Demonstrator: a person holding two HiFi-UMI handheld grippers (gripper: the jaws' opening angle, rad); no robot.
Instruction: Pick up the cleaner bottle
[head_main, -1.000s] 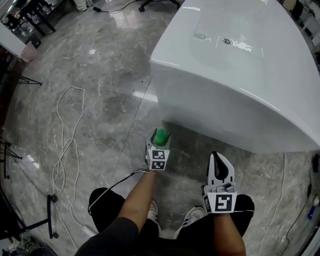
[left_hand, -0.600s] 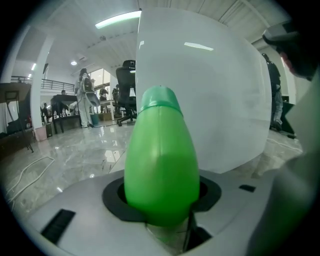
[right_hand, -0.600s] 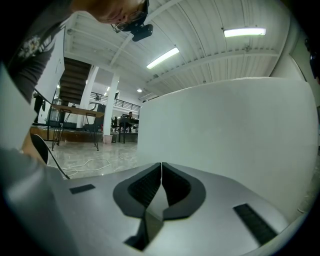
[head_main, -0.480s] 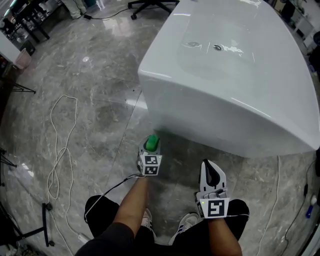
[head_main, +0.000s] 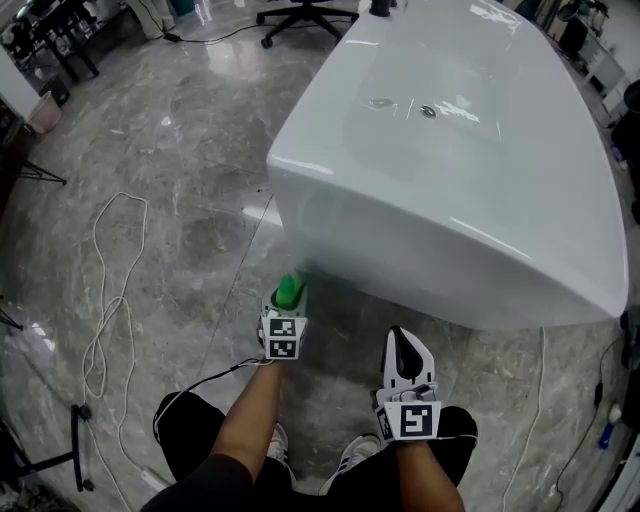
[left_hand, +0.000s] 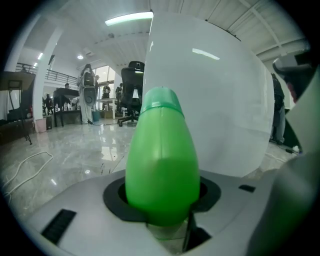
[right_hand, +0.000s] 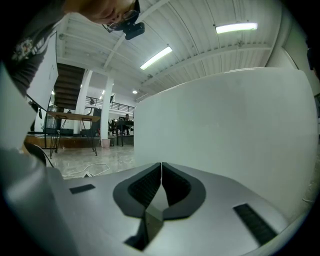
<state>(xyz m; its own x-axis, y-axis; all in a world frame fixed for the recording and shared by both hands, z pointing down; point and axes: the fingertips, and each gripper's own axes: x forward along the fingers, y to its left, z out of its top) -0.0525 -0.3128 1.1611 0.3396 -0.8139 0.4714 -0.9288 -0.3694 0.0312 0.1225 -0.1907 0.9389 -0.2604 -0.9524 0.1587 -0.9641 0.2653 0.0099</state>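
The green cleaner bottle (head_main: 289, 290) stands upright at the foot of the white bathtub (head_main: 330, 185), off its near left corner. My left gripper (head_main: 288, 301) has just been closing and now grips the bottle; in the left gripper view the bottle (left_hand: 162, 160) fills the gap between the pads, cap up. My right gripper (head_main: 401, 338) hangs to the right, above my knee, jaws shut on nothing (right_hand: 161, 172), facing the tub's side wall (right_hand: 225, 120).
A white cable (head_main: 100, 300) loops over the grey marble floor at the left, and a thin black cable (head_main: 215, 375) runs from my left gripper. An office chair (head_main: 300, 15) stands beyond the tub. My shoes (head_main: 355, 455) are below the grippers.
My left gripper's jaws have closed on the green bottle, and the gripper has risen a little with it. The right gripper has stayed where it was.
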